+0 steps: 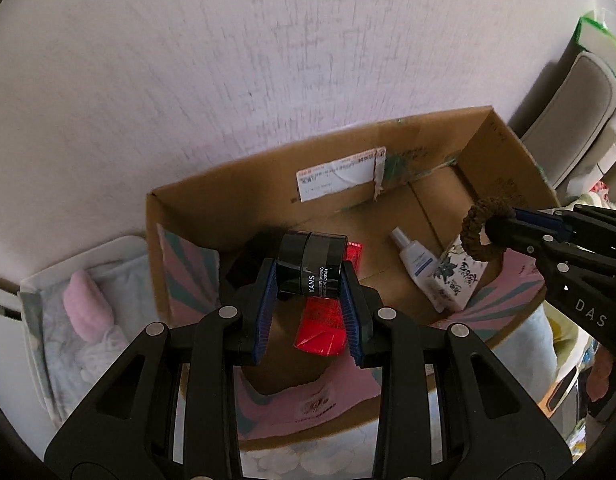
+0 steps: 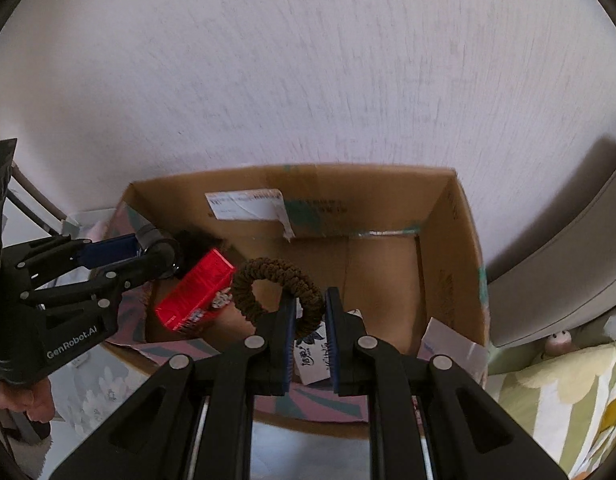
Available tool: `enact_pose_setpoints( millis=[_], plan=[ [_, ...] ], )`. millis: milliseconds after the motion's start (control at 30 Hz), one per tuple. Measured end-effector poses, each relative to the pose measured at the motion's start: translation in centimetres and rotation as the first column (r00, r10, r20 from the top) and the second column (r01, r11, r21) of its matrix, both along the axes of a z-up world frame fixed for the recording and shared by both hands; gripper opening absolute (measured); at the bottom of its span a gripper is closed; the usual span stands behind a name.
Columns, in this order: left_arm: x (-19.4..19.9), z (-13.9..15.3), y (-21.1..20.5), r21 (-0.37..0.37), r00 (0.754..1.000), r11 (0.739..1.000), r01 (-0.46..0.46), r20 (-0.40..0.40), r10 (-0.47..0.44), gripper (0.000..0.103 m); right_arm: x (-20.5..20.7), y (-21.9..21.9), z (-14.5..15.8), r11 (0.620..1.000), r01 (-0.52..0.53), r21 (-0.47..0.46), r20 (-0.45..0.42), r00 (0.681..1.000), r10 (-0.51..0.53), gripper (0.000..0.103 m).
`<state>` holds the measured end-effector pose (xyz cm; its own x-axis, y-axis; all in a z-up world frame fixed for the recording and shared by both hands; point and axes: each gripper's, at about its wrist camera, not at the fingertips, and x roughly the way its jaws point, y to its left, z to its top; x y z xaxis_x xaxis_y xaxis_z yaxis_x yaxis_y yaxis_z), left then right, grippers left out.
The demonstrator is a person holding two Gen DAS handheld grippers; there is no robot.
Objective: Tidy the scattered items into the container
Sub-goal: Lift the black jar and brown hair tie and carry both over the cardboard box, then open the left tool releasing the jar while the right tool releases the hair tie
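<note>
Cardboard box [image 1: 236, 184] below; left fingers [image 1: 268, 292] clamp black cream jar [image 1: 311, 264], right fingers [image 2: 288, 328] pinch brown scrunchie [image 2: 276, 280].

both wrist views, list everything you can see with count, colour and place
cardboard box: 1, brown, against the white wall
cream jar: 1, black, held over the box
scrunchie: 1, brown, held over the box
red pack: 1, red, on the box floor
small bottle: 1, white, in the box beside the floral carton
floral carton: 1, white and black, in the box
left hand-held gripper: 1, black, shut on the jar
right hand-held gripper: 1, black, shut on the scrunchie
</note>
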<state>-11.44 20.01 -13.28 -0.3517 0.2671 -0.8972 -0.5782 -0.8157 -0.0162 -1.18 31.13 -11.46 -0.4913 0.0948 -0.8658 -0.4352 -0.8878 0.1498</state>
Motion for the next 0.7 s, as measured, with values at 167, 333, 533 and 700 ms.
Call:
enact_pose_setpoints(
  millis=[167, 333, 533, 700],
  plan=[
    [-0.3, -0.6, 0.3, -0.014, 1.000, 1.000, -0.007, 0.014, 0.007, 0.028, 0.1, 0.8, -0.7, 1.000, -0.006, -0.015, 0.008, 1.000, 0.006, 0.013],
    [-0.5, -0.9, 0.8, -0.018, 1.000, 1.000, -0.009, 0.020, 0.010, 0.028, -0.3, 1.3, -1.5, 1.000, -0.011, -0.026, 0.011, 1.000, 0.011, 0.013],
    [-0.2, -0.4, 1.3, -0.014, 1.000, 1.000, -0.002, 0.013, 0.002, 0.029, -0.3, 1.6, -1.8, 0.998, -0.016, -0.055, 0.016, 1.000, 0.017, 0.013],
    [0.1, 1.0, 1.3, -0.014, 0.999, 1.000, -0.010, -0.051, 0.010, 0.098, 0.3, 1.8, -1.0, 0.999, 0.010, -0.048, -0.012, 1.000, -0.010, 0.051]
  ],
)
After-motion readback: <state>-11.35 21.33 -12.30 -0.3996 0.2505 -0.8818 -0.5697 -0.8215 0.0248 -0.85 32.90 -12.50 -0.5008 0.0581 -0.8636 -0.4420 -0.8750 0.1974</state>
